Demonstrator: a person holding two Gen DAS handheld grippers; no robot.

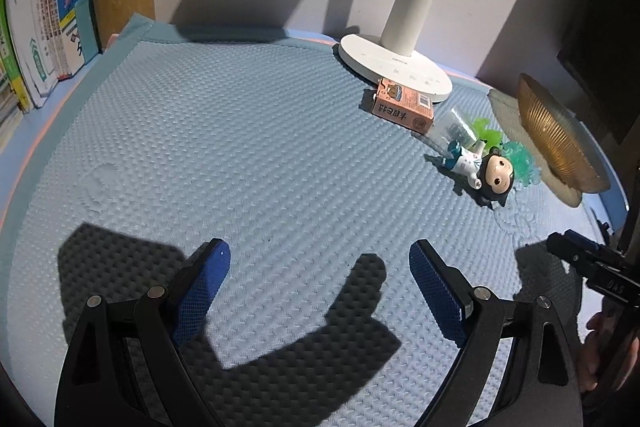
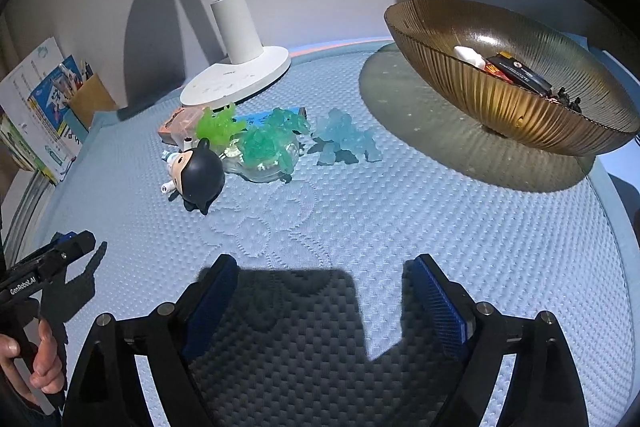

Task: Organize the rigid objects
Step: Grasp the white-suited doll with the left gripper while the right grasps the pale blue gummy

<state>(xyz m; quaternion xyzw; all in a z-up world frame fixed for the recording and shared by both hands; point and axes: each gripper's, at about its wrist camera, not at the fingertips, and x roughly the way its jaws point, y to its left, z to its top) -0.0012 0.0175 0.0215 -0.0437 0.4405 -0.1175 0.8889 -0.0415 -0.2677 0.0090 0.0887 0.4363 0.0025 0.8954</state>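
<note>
A pale blue textured mat [image 1: 248, 147] covers nearly the whole desk, and most of its surface lies bare, giving wide free room in front of both grippers; its far edge runs along the wall, and its left edge meets a row of upright books [image 1: 44, 27] and a brown pen holder [image 1: 124, 1]. At the far right the amber ribbed glass bowl [image 2: 516, 107] stands near the mat's right border, holding a white item, a dark box and some small dark pieces. The white desk lamp's round base [image 2: 236, 81] sits at the far edge, with a small orange box [image 1: 404, 105] just beside it. Between lamp and bowl lies the cluster of toys: a dark-haired doll figurine [image 2: 198, 173] on its side, touching a clear plastic packet, with a bright green translucent figure [image 2: 218, 127], a teal one [image 2: 276, 143] and a pale blue one [image 2: 346, 143] close together and well apart from either gripper. The left gripper [image 1: 320, 291] hangs over bare mat with its 2 blue pads spread wide, nothing between them. The right gripper [image 2: 320, 299] is likewise spread wide and empty above the mat, casting a broad shadow.
</note>
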